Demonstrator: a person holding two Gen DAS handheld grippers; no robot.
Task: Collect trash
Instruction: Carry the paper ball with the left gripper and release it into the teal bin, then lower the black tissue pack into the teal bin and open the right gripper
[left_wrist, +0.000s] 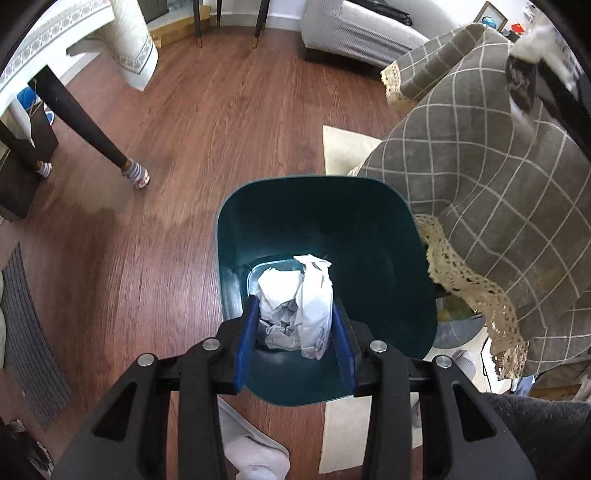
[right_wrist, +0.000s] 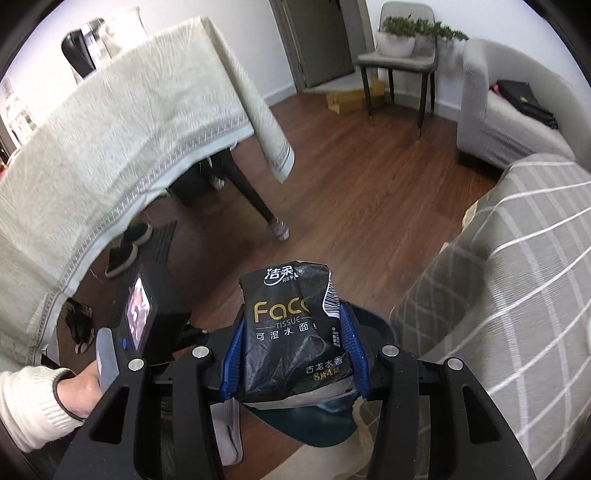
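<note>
While over bin (left_wrist: 369, 229) — paper (left_wrist: 295, 299) between claw (left_wrist: 295, 332) pads.

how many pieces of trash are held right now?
2. A crumpled white paper sits in the left claw, over the open teal bin. A black tissue packet sits in the right claw. The bin floor is partly hidden.

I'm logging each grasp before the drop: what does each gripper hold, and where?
The left gripper clamps a crumpled white paper wad by its sides; the right gripper clamps a black tissue packet by its lower side edges.
</note>
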